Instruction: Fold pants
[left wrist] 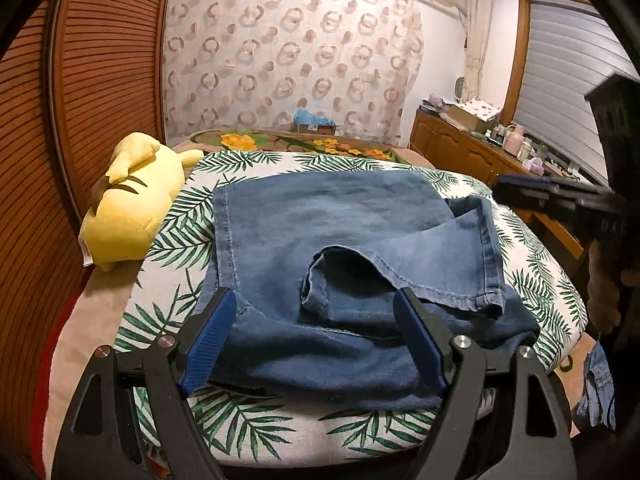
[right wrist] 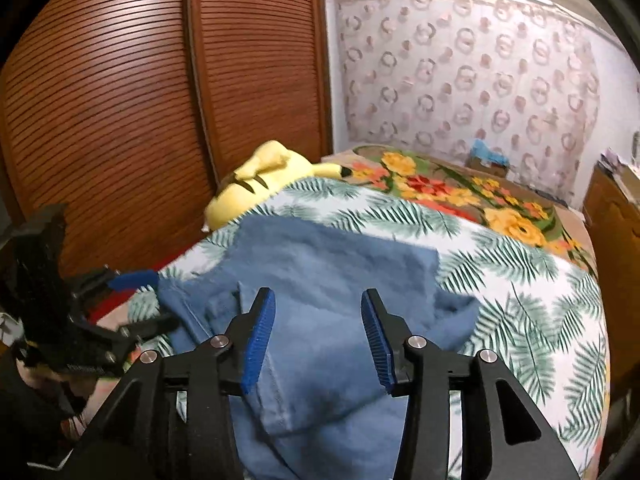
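Note:
Blue denim pants (left wrist: 340, 248) lie folded on a palm-leaf sheet (left wrist: 248, 428) on the bed, with a leg hem turned back on top at the right. My left gripper (left wrist: 316, 300) is open over the near edge of the pants, holding nothing. My right gripper (right wrist: 318, 298) is open just above the pants (right wrist: 328, 280), empty. The right gripper also shows at the right edge of the left wrist view (left wrist: 560, 196). The left gripper shows at the left of the right wrist view (right wrist: 132, 300).
A yellow plush toy (left wrist: 132, 200) lies at the left of the bed beside a louvered wooden wardrobe (left wrist: 80, 120). A floral blanket (right wrist: 460, 192) covers the far bed. A wooden dresser (left wrist: 480, 152) with clutter stands at the right. Another denim piece (left wrist: 598, 392) hangs at the lower right.

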`<act>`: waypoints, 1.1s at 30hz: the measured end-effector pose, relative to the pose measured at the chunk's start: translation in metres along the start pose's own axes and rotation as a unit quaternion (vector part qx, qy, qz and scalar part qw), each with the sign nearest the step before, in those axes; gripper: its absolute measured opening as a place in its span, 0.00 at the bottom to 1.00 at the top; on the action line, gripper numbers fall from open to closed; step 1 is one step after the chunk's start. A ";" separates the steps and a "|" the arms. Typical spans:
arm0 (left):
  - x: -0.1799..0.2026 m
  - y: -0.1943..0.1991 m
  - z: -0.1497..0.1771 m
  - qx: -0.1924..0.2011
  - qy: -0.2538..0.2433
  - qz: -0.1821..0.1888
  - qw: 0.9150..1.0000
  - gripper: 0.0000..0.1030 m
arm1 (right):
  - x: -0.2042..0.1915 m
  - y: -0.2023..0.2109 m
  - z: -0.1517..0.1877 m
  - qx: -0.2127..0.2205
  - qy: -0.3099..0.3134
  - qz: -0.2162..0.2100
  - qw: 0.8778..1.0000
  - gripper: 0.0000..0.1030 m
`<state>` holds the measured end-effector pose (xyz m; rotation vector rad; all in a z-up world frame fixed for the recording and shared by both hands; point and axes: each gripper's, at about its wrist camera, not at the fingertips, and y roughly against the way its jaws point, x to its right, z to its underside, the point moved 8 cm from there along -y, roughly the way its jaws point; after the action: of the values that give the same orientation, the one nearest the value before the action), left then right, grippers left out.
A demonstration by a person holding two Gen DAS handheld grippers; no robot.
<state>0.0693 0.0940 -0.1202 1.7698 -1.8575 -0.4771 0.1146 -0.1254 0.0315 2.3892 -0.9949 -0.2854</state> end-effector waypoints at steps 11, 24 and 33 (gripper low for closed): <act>0.010 -0.027 -0.003 -0.018 -0.020 0.024 0.999 0.70 | 0.001 -0.003 0.016 -0.027 -0.039 0.013 0.999 0.54; 0.006 -0.051 0.013 -0.054 -0.024 0.021 0.998 0.52 | -0.012 -0.016 0.020 -0.051 -0.068 -0.009 0.996 0.54; 0.004 -0.058 0.013 -0.061 -0.028 0.017 0.998 0.51 | -0.011 -0.038 0.022 -0.069 -0.068 -0.024 0.995 0.54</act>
<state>0.1082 0.0844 -0.1639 1.6572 -1.8529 -0.6194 0.1213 -0.1043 -0.0083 2.2950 -0.9468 -0.5243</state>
